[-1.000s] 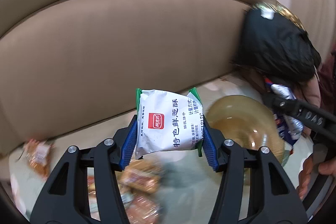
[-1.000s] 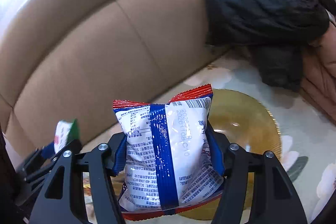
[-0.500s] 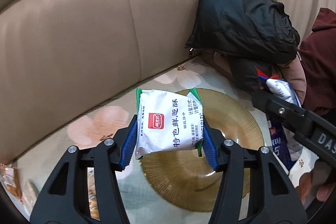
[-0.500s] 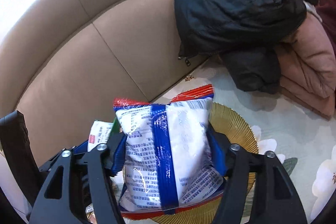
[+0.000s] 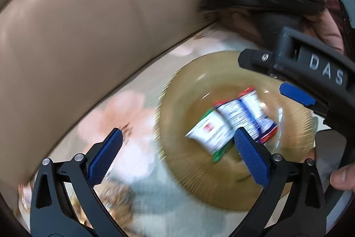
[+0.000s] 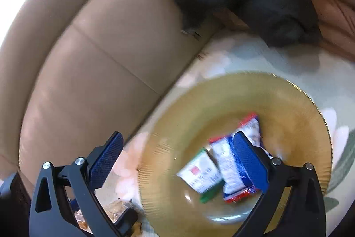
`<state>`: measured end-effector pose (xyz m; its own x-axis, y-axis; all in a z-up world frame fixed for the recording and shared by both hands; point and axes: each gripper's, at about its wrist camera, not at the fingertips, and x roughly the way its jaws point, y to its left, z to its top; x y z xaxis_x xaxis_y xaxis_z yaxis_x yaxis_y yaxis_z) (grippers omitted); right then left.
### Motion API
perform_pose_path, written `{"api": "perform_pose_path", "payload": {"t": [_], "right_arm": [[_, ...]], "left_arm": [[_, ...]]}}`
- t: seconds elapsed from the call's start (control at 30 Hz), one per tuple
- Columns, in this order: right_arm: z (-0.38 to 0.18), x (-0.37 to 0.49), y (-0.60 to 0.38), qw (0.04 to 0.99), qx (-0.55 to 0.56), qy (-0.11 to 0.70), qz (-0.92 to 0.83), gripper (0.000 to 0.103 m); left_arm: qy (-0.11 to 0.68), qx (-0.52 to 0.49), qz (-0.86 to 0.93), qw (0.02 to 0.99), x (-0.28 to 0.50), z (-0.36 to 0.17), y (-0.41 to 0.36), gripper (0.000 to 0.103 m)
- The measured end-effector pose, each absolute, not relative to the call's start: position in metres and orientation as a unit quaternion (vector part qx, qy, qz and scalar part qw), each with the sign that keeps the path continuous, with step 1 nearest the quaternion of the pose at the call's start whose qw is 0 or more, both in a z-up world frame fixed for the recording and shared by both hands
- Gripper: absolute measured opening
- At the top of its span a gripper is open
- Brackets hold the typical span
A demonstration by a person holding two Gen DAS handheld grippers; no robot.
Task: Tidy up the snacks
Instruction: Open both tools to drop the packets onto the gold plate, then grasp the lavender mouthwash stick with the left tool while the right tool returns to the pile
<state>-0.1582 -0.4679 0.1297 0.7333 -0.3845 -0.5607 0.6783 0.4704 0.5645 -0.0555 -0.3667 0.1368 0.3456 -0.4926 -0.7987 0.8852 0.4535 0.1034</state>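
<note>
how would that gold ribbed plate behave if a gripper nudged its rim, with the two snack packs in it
The gold plate looks like thin rigid glass, so probably fragile and unbending. It sits on a soft floral cushion, so a rim push would more likely tilt it than slide it. The white-green pack and blue-striped pack lie loose on the glossy centre and could slip.

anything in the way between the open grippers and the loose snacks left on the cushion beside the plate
Nothing visible blocks them. The loose snacks lie uncovered on the floral cushion, just left of the gold plate. Left gripper and right gripper are both empty.
</note>
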Motion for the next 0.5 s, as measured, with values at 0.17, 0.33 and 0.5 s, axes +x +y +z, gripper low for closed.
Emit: {"api": "perform_pose_path", "payload": {"t": [0.17,0.33,0.5], "right_arm": [[0.148,-0.131,-0.430,0.873,0.352,0.178,-0.285,0.098],[0.158,-0.089,-0.371,0.890,0.320,0.234,-0.227,0.098],[0.155,-0.067,-0.320,0.899,0.287,0.268,-0.192,0.098]], "left_arm": [[0.350,0.258,-0.401,0.806,-0.034,0.156,-0.290,0.100],[0.385,0.197,-0.311,0.846,0.016,0.168,-0.191,0.100],[0.400,0.154,-0.226,0.875,0.055,0.167,-0.094,0.100]]}}
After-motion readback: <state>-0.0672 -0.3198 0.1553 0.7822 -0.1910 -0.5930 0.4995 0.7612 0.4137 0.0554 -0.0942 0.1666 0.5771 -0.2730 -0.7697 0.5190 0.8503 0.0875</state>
